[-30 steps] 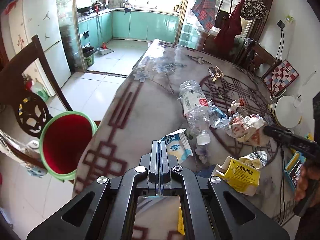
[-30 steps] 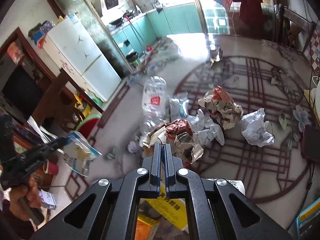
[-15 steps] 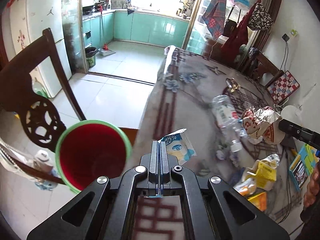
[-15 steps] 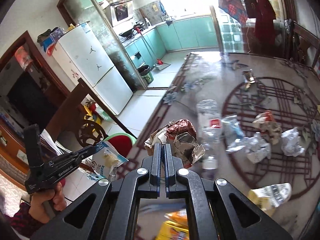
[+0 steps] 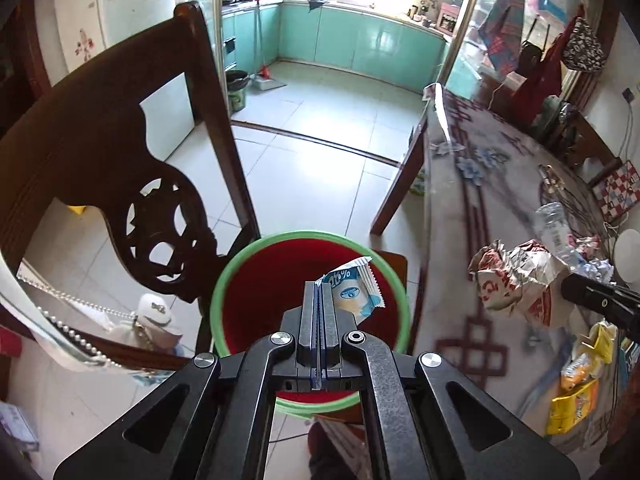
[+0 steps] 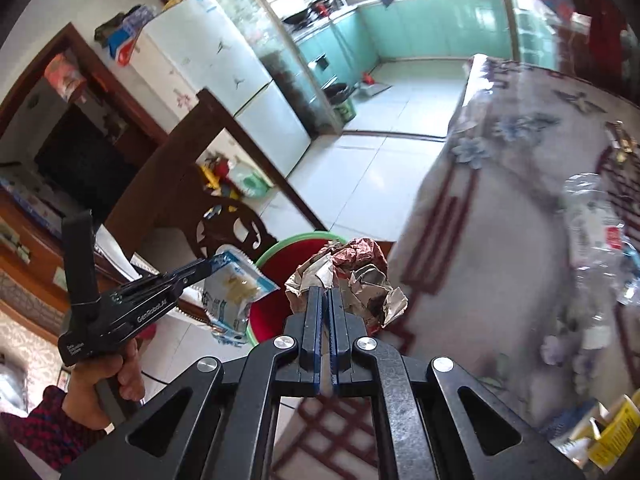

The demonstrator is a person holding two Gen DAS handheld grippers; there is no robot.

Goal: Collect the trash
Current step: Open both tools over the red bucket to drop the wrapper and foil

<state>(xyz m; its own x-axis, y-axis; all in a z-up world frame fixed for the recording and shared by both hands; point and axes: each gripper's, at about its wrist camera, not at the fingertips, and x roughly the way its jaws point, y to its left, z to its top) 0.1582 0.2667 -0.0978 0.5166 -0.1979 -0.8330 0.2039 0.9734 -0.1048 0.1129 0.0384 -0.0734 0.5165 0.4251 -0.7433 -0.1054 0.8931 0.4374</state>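
Left wrist view: our left hand-held gripper (image 5: 319,292) pinches the blue wrapper (image 5: 354,294) over the red bin (image 5: 224,300); right hand-held gripper (image 6: 325,298) pinches crumpled paper (image 6: 352,276), which we judge may miss the rim.

A dark wooden chair (image 5: 120,168) stands on the pale tiled floor (image 5: 320,152), with a white fridge (image 6: 224,80) and green cupboards (image 5: 360,44) behind.

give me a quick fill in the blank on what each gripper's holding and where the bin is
1. The left gripper is shut on a blue and white ____.
2. The right gripper grips a wad of crumpled ____.
3. The snack wrapper hangs over a red bin with a ____ rim.
4. The plastic bottle lies on the ____.

Missing words: snack wrapper; paper; green; table
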